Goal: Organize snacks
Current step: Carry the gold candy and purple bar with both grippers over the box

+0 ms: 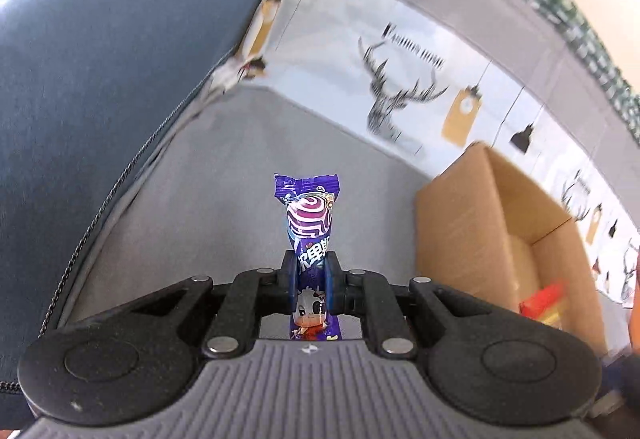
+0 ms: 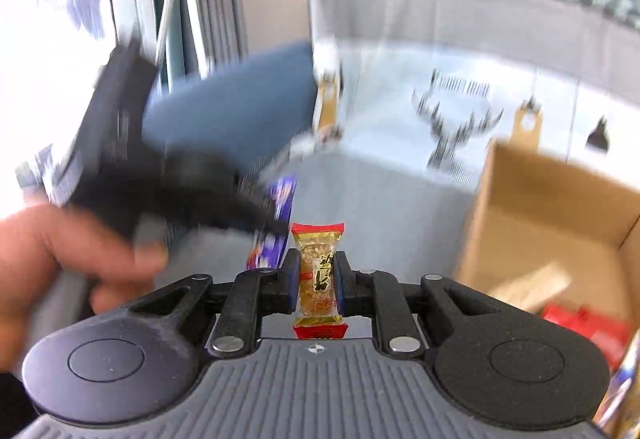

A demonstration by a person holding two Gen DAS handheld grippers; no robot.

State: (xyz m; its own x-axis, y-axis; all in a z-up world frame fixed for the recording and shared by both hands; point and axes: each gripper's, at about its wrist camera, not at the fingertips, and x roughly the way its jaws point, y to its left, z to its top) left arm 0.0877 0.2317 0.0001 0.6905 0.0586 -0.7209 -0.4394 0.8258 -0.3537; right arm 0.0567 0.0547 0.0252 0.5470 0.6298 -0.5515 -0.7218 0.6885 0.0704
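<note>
My left gripper (image 1: 311, 273) is shut on a purple candy packet (image 1: 310, 215) with a swirl print, held upright above the grey surface (image 1: 240, 175). My right gripper (image 2: 317, 275) is shut on a clear peanut-bar packet with red ends (image 2: 318, 271). In the right wrist view the left gripper (image 2: 276, 217) appears blurred at the left, held by a hand (image 2: 52, 263), with the purple packet (image 2: 282, 199) in it. An open cardboard box (image 1: 500, 223) stands to the right; it also shows in the right wrist view (image 2: 552, 223), with red packets (image 2: 588, 327) inside.
A blue cushion or chair back (image 1: 100, 71) rises at the left. A white cloth wall with deer prints (image 1: 400, 87) runs behind the grey surface. A red packet (image 1: 544, 299) lies in the box.
</note>
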